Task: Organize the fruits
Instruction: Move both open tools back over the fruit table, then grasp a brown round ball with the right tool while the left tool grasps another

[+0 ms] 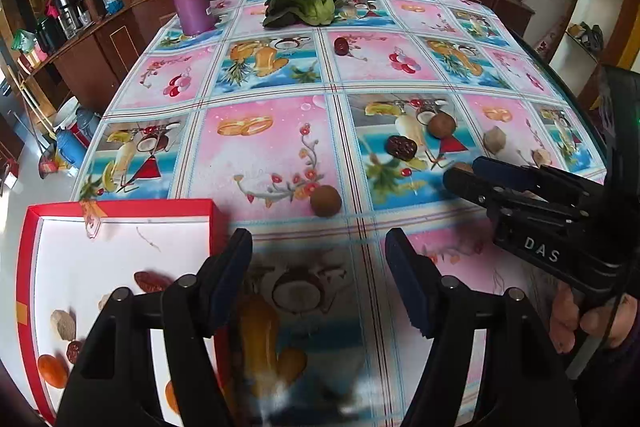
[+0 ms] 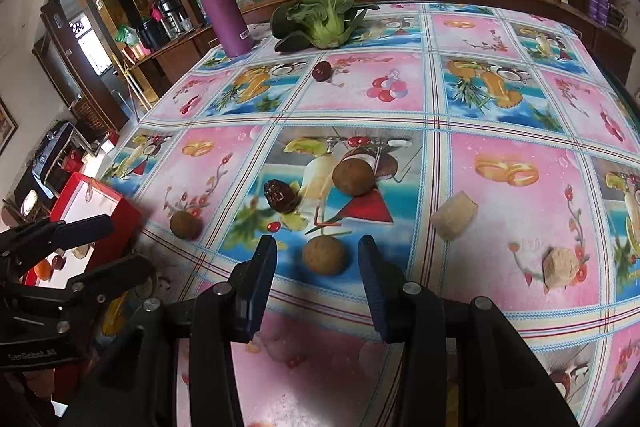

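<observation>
Round brown fruit (image 2: 324,255) sits between parted right hand-held gripper (image 2: 317,281) fingers.

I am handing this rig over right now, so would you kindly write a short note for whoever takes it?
Left claw: open, empty, beside the red box.
Right claw: open, empty, a brown round fruit just ahead between its fingers, not gripped.
In the box: an orange fruit, a red date and a few other pieces.
Left on the table: three brown round fruits, a dark wrinkled date, a red date near the greens, two pale chunks.
Next: probably grip the nearest fruit and box it.
</observation>
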